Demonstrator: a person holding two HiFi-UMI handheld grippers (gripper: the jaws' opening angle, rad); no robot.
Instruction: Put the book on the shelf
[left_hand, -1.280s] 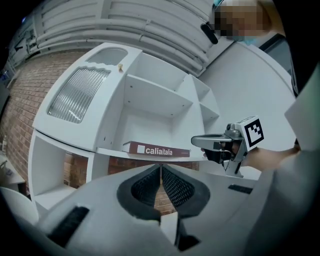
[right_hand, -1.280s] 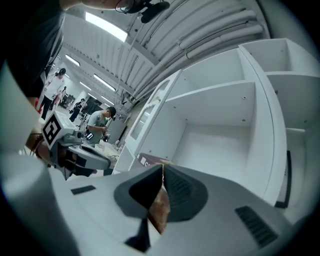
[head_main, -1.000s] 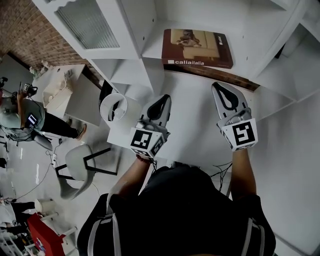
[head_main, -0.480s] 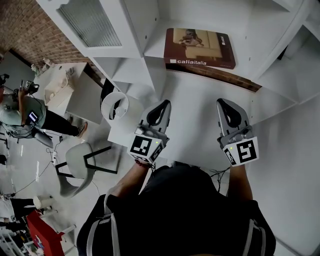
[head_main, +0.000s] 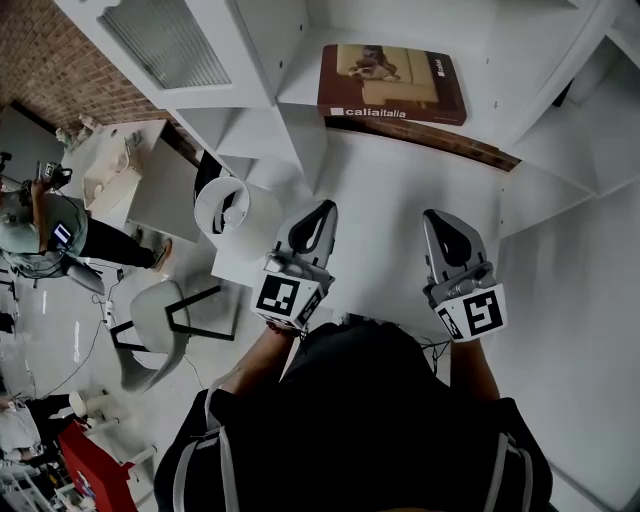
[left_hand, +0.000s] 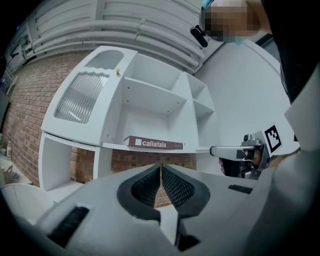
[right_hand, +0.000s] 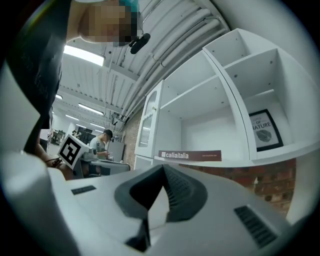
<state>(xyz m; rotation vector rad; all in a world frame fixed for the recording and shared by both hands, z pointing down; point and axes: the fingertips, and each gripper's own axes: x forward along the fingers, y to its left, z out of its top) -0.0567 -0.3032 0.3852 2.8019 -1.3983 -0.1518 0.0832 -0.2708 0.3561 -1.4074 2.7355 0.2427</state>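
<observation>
Both grippers are closed with nothing between the jaws. The left gripper shows its ribbed pads meeting at the tip in its own view, and the right gripper does the same. Over the last second the right gripper has drawn back from the shelf toward the person and dropped a little, so it now sits about level with the left one, which has hardly shifted. The book has not moved. It lies flat on the shelf with its spine along the front edge, closer to the shelf's left end than its right, well apart from both grippers. Judging by that, the placing looks finished and the hands are simply retreating.

The book is a thin, stiff rectangle with a glossy brown cover that carries a cream sofa photograph. Its dark reddish spine bears white lettering. The shelf is a smooth, matt white board, and the upright panels beside it are dotted with small peg holes. To its left hangs a cabinet door with a ribbed, frosted pane, and rough red brick shows behind the unit. Each gripper has a rounded grey plastic shell and black, finely grooved pads that taper to a point.
</observation>
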